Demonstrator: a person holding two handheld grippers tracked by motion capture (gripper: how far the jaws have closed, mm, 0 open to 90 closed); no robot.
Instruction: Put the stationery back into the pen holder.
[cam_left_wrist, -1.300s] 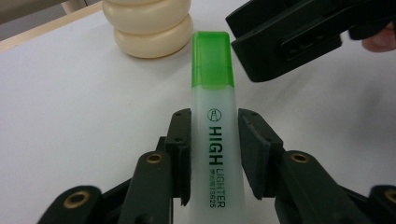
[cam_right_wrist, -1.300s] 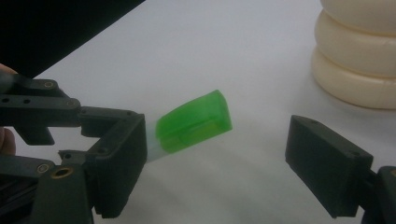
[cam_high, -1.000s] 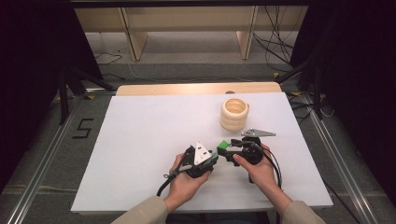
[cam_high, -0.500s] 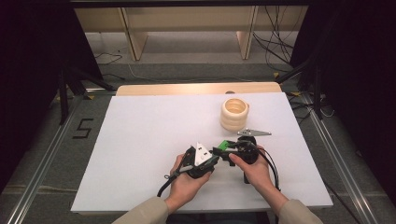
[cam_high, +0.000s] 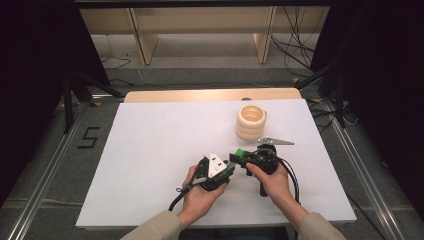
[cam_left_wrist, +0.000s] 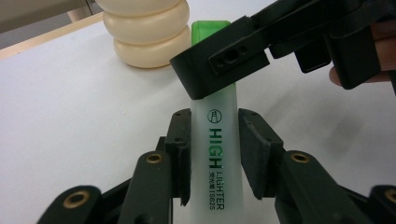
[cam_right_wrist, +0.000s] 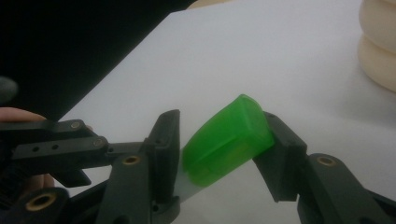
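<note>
left gripper (cam_left_wrist: 212, 158): pinching the highlighter (cam_left_wrist: 215, 163) by its clear barrel, both pads pressed on the sides, print facing up.
right gripper (cam_right_wrist: 217, 154): jaws have just been closing round the green cap (cam_right_wrist: 227, 140); far pad touches the cap, near pad looks just shy of it, so not a firm clamp yet as far as i can tell.
where: highlighter held off the table (cam_high: 150, 150), between the two hands near the front edge, right of centre; cap end points toward the ring stack (cam_high: 251, 121) by the back right.
step (my read): uncapping, left holds barrel, right takes cap.
risk 1: cap sits skewed between the right pads. if they shut like that it could squirt out sideways or get pinched on a corner only, then slip on the pull.
risk 2: in the left gripper view the right jaw overlaps the cap-barrel seam. grabbing barrel too means pulling against own grip, nothing separates.
risk 3: barrel is smooth plastic. a hard axial pull could slide it through the left pads instead of freeing the cap.
risk 4: off-axis pull would lever the pen and twist it out of the left pinch.
risk 5: cap popping free suddenly could send the right hand toward the ring stack and knock it.
</note>
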